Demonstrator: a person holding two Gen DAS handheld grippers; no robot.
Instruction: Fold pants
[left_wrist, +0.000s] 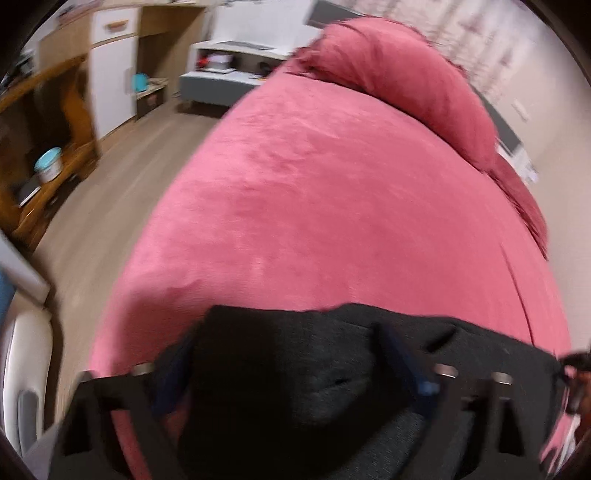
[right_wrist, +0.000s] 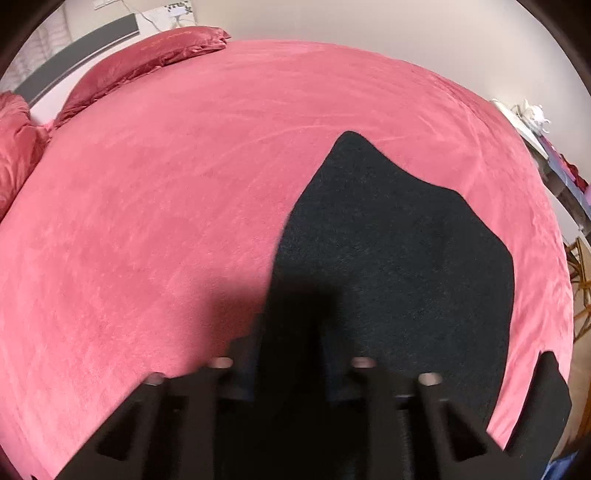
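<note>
Dark charcoal pants (right_wrist: 399, 258) lie on a pink bed cover (right_wrist: 166, 203), spread toward the right side of the bed. In the left wrist view a bunched part of the pants (left_wrist: 314, 369) sits between the fingers of my left gripper (left_wrist: 291, 354), whose jaws stand wide apart around the cloth. In the right wrist view my right gripper (right_wrist: 291, 325) is over the near edge of the pants; its dark fingertips blend with the fabric, so its grip is unclear.
Pink pillows (left_wrist: 406, 81) lie at the head of the bed. Wooden floor (left_wrist: 122, 184), wooden shelves (left_wrist: 48, 147) and a white cabinet (left_wrist: 110, 74) stand left of the bed. A cluttered side table (right_wrist: 546, 147) stands at the bed's right.
</note>
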